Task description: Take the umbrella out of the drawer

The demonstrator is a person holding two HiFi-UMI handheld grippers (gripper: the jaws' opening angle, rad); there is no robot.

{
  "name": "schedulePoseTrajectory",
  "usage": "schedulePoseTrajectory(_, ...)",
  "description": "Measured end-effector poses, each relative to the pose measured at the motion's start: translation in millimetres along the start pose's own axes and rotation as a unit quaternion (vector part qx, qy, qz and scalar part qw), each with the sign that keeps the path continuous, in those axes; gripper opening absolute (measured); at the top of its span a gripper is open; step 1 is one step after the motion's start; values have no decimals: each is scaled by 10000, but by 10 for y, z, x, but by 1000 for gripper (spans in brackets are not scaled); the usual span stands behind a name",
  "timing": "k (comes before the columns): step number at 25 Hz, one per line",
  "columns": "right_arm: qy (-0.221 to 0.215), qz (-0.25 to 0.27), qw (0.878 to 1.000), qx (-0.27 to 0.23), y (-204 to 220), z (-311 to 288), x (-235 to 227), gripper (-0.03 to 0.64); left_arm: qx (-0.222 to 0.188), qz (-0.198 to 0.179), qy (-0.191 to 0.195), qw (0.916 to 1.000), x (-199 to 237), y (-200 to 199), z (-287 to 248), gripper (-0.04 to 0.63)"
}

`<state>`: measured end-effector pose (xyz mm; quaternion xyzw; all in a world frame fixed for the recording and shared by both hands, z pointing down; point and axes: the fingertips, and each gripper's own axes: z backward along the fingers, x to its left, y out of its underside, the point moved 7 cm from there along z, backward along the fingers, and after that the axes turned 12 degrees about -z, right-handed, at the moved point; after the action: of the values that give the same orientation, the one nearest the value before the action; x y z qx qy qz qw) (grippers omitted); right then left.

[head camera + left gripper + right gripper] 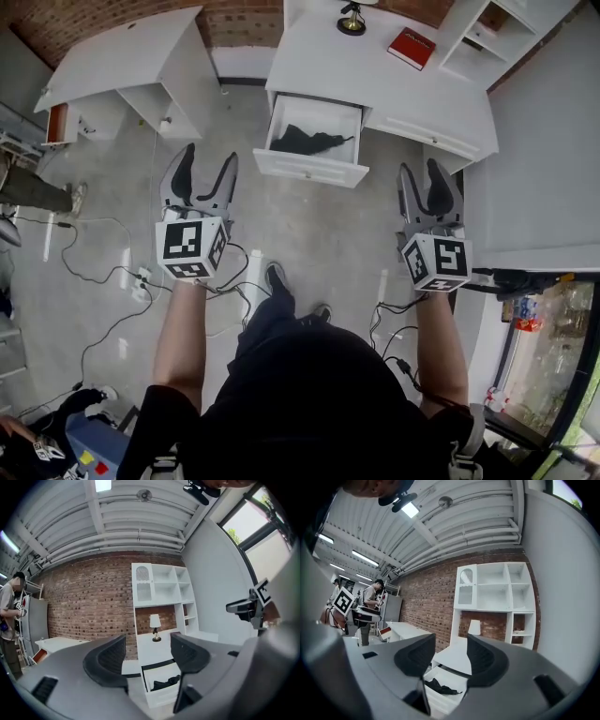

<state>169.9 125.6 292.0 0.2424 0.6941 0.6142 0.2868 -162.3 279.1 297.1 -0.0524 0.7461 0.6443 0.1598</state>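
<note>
- Black umbrella (305, 142) lay inside the pulled-out drawer (309, 170) at the table's (356, 75) front edge, easy to reach.
- Left claw (208, 156) and right claw (421, 169) stood wide and empty, well apart from it, likely ready to grab.

lamp (352, 19): top cut off by edge | umbrella (164, 683): partly behind left tool (147, 639)

An open drawer (309, 171) sits ahead of the tongs, between the left gripper (204, 165) and the right gripper (427, 171). An umbrella (307, 142) lies in it. On the desk (375, 84) beyond stand a lamp (352, 21) and, to its right, a book (412, 48). A second desk (122, 47) stands ahead-left of the left gripper.
</note>
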Motion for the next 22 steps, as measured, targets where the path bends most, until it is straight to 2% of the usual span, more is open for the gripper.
schedulePoseTrajectory(3,75,68,9999,97,-27,-268,102,207,57,42,102,9999,280,155,-220,279)
schedulePoseTrajectory(9,92,203,9990,399,20,-758,302,209,146,-453,376,9982,574,381,-603,279)
schedulePoseTrajectory(16,184,110,9982,552,161,-1129,419,209,272,-257,865,9955,776,618,-967,279)
schedulePoseTrajectory(22,197,-69,9976,664,328,-1408,208,209,406,-363,1242,9908,701,701,-1355,279)
